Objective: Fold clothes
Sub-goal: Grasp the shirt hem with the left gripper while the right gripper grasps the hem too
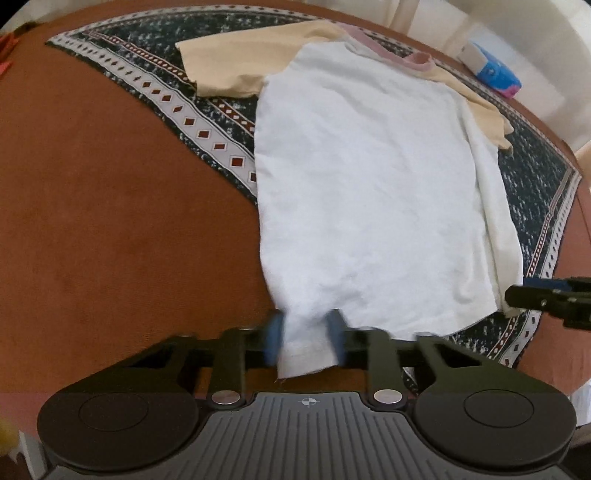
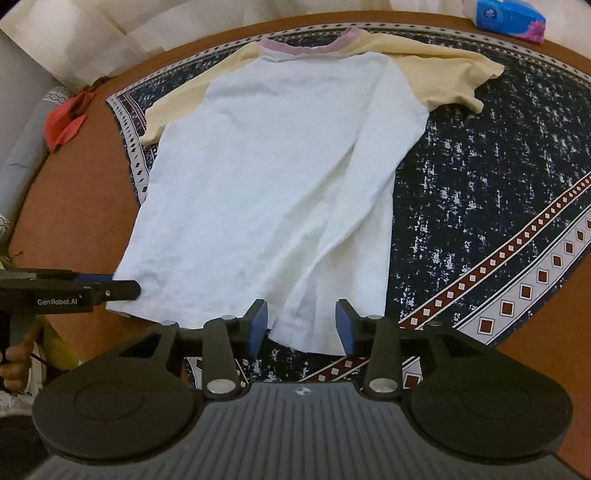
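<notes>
Your left gripper (image 1: 306, 341) sits at 6 o'clock in its own view, its blue pads (image 1: 274, 339) either side of the near hem corner of the white T-shirt (image 1: 369, 177), fabric lying between them. The pads are blurred there, so you cannot tell whether they pinch the cloth or merely flank it. Your right gripper (image 2: 301, 326) is spread wide at 6 o'clock in the right wrist view, pads apart with the other hem corner of the shirt (image 2: 277, 177) lying loose between them (the fabric touches neither pad clearly). In that view the left gripper (image 2: 110, 290) reaches in from 9 o'clock onto the hem. The shirt lies flat, hem towards you, on a dark patterned cloth (image 2: 480, 177) spread over the brown counter (image 1: 110, 221). Farther off, its yellow sleeves (image 2: 443, 77) spread to 10 and 2 o'clock, with the pink collar (image 2: 306, 46) at 12. Beyond, a blue tissue pack (image 2: 509, 18) rests at 1 o'clock and a red cloth (image 2: 66, 120) at 10.
</notes>
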`<state>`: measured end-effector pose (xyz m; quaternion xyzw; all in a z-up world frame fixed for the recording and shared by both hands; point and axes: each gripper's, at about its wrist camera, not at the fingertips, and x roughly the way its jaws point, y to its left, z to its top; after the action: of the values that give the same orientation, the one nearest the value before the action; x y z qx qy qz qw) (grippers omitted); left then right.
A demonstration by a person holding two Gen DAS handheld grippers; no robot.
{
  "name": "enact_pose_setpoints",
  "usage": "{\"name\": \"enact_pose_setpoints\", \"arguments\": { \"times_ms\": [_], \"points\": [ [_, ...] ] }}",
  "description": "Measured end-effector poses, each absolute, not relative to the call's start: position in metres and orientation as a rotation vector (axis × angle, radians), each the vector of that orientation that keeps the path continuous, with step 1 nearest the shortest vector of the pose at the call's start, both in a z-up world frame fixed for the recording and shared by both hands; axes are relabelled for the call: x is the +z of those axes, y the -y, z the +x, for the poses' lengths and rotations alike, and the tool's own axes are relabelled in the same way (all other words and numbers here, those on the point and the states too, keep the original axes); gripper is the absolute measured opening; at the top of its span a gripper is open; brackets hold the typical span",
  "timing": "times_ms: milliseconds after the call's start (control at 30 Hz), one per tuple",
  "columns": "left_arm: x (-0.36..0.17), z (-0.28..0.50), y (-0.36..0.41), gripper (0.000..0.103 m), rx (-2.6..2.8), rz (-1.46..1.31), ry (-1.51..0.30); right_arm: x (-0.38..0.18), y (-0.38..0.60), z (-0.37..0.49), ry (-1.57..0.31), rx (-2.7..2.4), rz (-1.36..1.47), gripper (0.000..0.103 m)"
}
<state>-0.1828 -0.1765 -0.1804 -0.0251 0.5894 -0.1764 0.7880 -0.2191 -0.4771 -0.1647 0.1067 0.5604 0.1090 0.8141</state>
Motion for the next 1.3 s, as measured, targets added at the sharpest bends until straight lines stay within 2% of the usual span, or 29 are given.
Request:
{"name": "enact_pose_setpoints", "arguments": {
  "times_ms": [100,133,167,200,500,767,800,867,933,1133,1200,1233,1267,1300],
  "points": [
    [-0.178,-0.183,0.176,0.002,-0.385,-0.054,-1.262,-0.166,0.480,-0.221,-1.199,0.231,0.242,0.045],
    [-0.177,-0.184,0.176,0.000,-0.385,-0.051,-1.256,-0.166,0.481,-0.221,-1.200,0.230,0.247,0.038],
    [-0.175,-0.184,0.175,0.000,-0.378,-0.052,-1.250,-0.166,0.482,-0.222,-1.201,0.229,0.251,0.010],
    [-0.171,-0.184,0.174,0.000,-0.372,-0.056,-1.246,-0.167,0.483,-0.222,-1.202,0.228,0.256,0.006],
    [-0.136,-0.182,0.159,0.000,-0.379,-0.004,-1.191,-0.116,0.526,-0.244,-1.125,0.157,0.358,0.006],
    [-0.153,-0.184,0.147,0.001,-0.363,-0.034,-1.262,-0.130,0.549,-0.254,-1.168,0.056,0.354,0.005],
    [-0.154,-0.185,0.147,0.024,-0.355,-0.052,-1.262,-0.133,0.551,-0.255,-1.173,0.048,0.354,0.005],
    [-0.157,-0.184,0.148,0.034,-0.343,-0.086,-1.274,-0.136,0.551,-0.255,-1.175,0.046,0.354,0.005],
    [-0.160,-0.183,0.147,0.056,-0.333,-0.126,-1.286,-0.137,0.551,-0.254,-1.175,0.047,0.349,0.006],
    [-0.171,-0.180,0.144,0.065,-0.332,-0.274,-1.322,-0.140,0.550,-0.254,-1.190,0.048,0.339,0.006],
    [-0.178,-0.176,0.147,0.062,-0.339,-0.302,-1.329,-0.141,0.551,-0.254,-1.193,0.047,0.335,0.006],
    [-0.181,-0.174,0.149,0.057,-0.343,-0.315,-1.332,-0.142,0.551,-0.253,-1.195,0.048,0.332,0.006],
    [-0.183,-0.173,0.151,0.045,-0.351,-0.329,-1.333,-0.142,0.551,-0.253,-1.197,0.049,0.330,0.006],
    [-0.185,-0.172,0.153,0.002,-0.364,-0.343,-1.337,-0.142,0.552,-0.253,-1.198,0.049,0.329,0.006]
  ]
}}
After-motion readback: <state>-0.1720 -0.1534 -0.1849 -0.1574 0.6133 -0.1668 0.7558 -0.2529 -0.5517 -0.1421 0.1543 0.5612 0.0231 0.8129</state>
